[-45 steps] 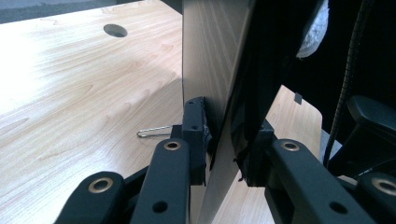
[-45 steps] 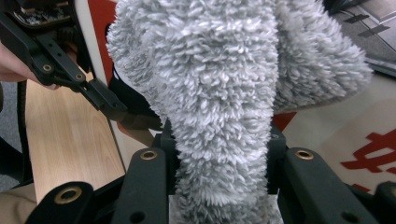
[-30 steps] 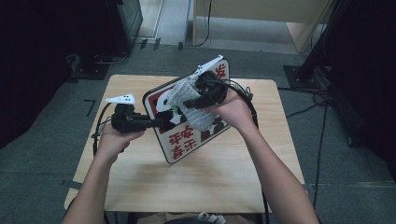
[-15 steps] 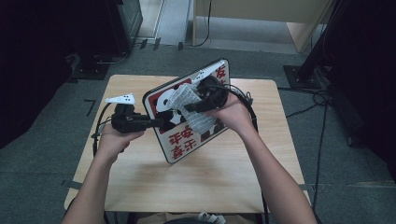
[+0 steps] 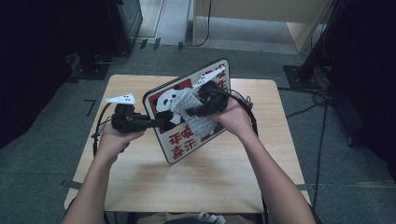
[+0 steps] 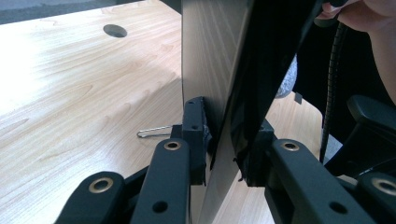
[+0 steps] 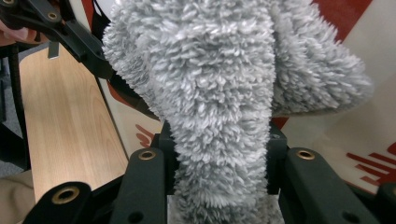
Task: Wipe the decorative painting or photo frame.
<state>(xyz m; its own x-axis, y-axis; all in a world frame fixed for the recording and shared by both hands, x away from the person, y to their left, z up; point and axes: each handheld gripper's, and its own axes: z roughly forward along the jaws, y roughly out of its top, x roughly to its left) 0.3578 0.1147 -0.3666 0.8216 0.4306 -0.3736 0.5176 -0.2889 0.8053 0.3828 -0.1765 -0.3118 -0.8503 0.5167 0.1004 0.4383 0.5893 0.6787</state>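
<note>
A white sign board (image 5: 183, 142) with a panda picture and red characters stands tilted above the wooden table (image 5: 210, 186). My left gripper (image 5: 156, 122) is shut on its left edge; in the left gripper view both pads (image 6: 195, 126) press on the board (image 6: 205, 60), seen edge-on. My right gripper (image 5: 194, 111) is shut on a grey fluffy cloth (image 5: 186, 100) that lies against the board's printed face. In the right gripper view the cloth (image 7: 219, 93) bulges up between the jaws, with the board (image 7: 336, 135) behind it.
Black cables (image 5: 245, 100) trail over the table's far right. A bent wire clip (image 6: 154, 132) lies on the tabletop near the left gripper, and a round cable hole (image 6: 115, 31) sits farther off. Dark equipment stands on the floor around the table.
The right gripper has slid the cloth a little down the board's face toward me. The left hand and the board have stayed put.
</note>
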